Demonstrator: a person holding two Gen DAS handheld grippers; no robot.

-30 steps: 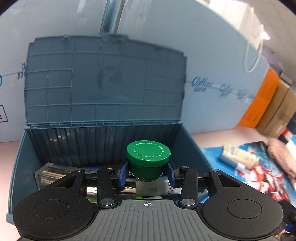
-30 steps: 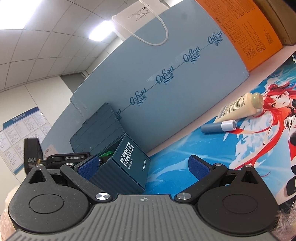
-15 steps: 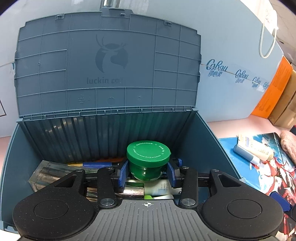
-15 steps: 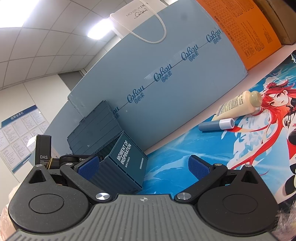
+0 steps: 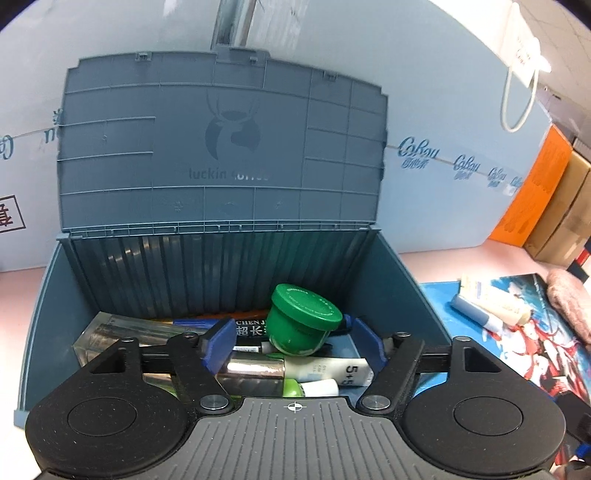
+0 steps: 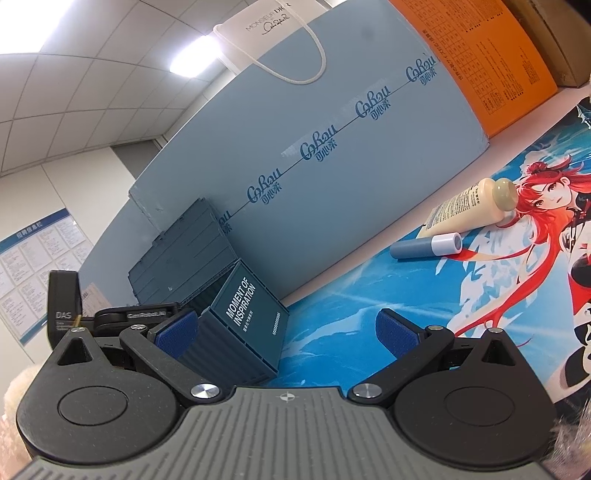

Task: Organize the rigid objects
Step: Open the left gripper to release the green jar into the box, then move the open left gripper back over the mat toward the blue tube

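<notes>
The blue-grey storage box stands with its lid up. Inside it a green-lidded jar lies tilted on several tubes and bottles. My left gripper hangs over the box with its jaws opening; the jar sits between the blue pads, free of both. My right gripper is open and empty above the printed mat. A cream tube and a blue stick with a white cap lie on that mat. From the right wrist view the box shows at the left.
A large light-blue board leans behind the box. An orange box and brown cartons stand at the right. A white paper bag hangs over the board. A pink fuzzy sleeve shows at the right edge.
My left gripper's jaws have spread and let go of the green jar, which dropped and tipped onto the items in the box. The right gripper has stayed put.
</notes>
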